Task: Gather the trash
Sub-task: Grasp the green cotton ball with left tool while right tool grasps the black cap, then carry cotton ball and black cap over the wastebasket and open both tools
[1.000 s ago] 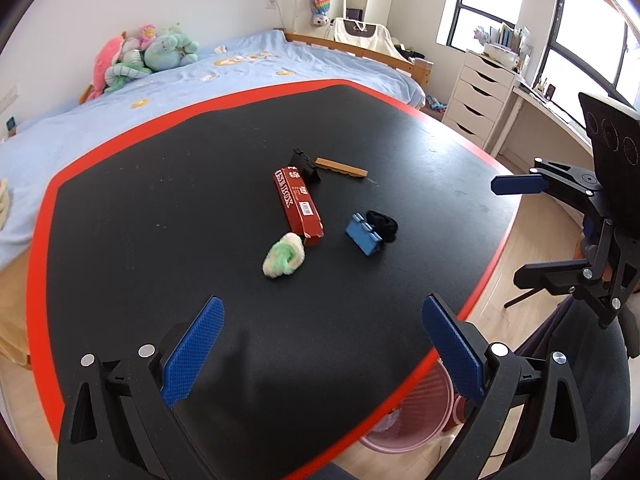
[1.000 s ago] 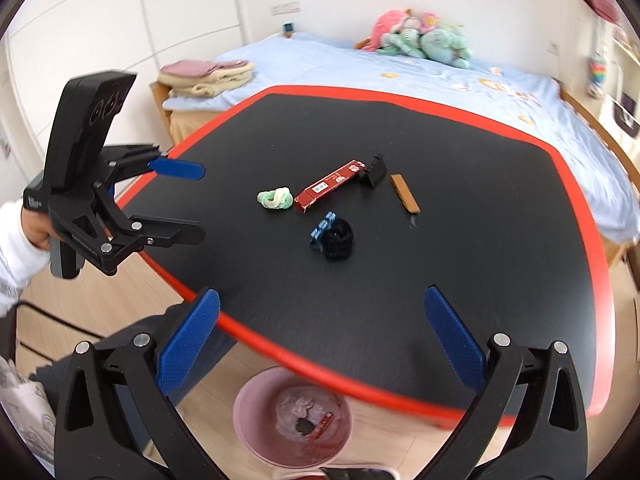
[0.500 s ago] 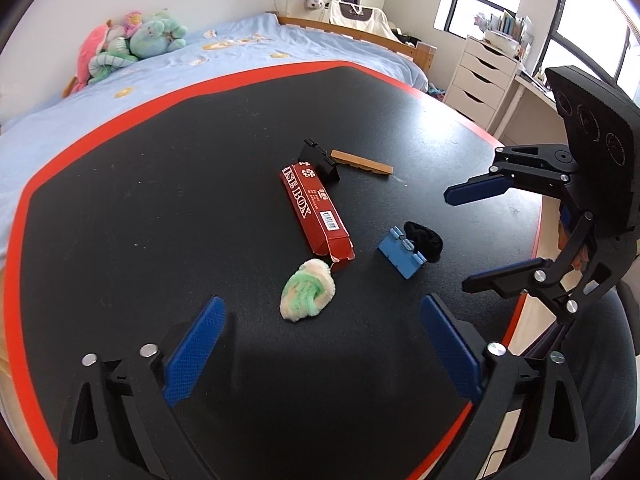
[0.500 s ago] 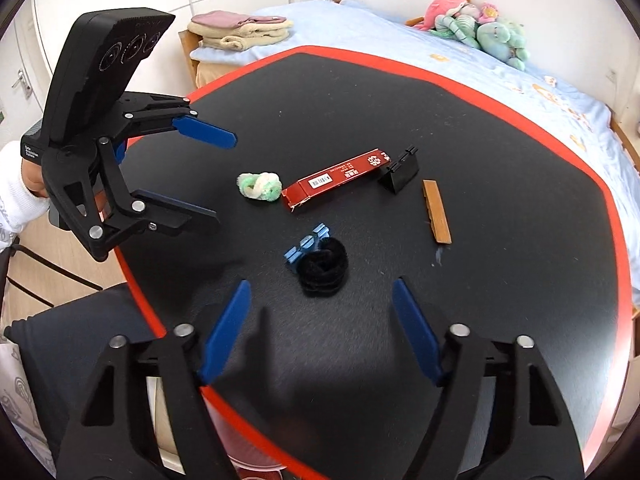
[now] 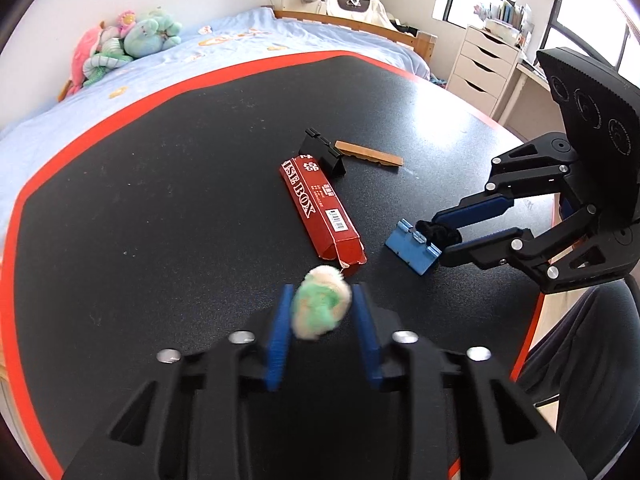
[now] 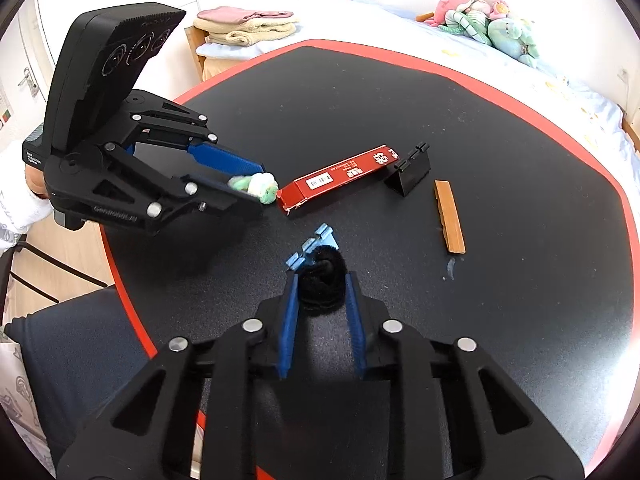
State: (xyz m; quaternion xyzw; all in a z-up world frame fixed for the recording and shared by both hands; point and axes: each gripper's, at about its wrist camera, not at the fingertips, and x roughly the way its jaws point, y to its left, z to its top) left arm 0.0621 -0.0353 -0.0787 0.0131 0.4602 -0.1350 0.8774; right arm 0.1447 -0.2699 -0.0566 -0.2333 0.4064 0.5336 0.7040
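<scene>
My left gripper [image 5: 320, 320] is now pinching the green-and-cream fluffy wad [image 5: 322, 306], its jaws having just closed; my right gripper [image 6: 322, 304] is likewise squeezing the black scrunchie [image 6: 323, 282] beside the blue clip [image 6: 310, 246]. Farther off, the red box [image 5: 320, 216] is waiting.

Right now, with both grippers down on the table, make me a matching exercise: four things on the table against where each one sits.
Things:
1. green and white fuzzy ball
2. black fuzzy ring
3. red carton
4. wooden strip

Places:
A. lying flat, its far end by the black folded stand
B. between the fingers of the right gripper, against the blue clip
C. lying alone, touched by neither gripper
D. between the fingers of the left gripper

Pairs: 1-D, 2-B, 3-A, 4-C
</scene>
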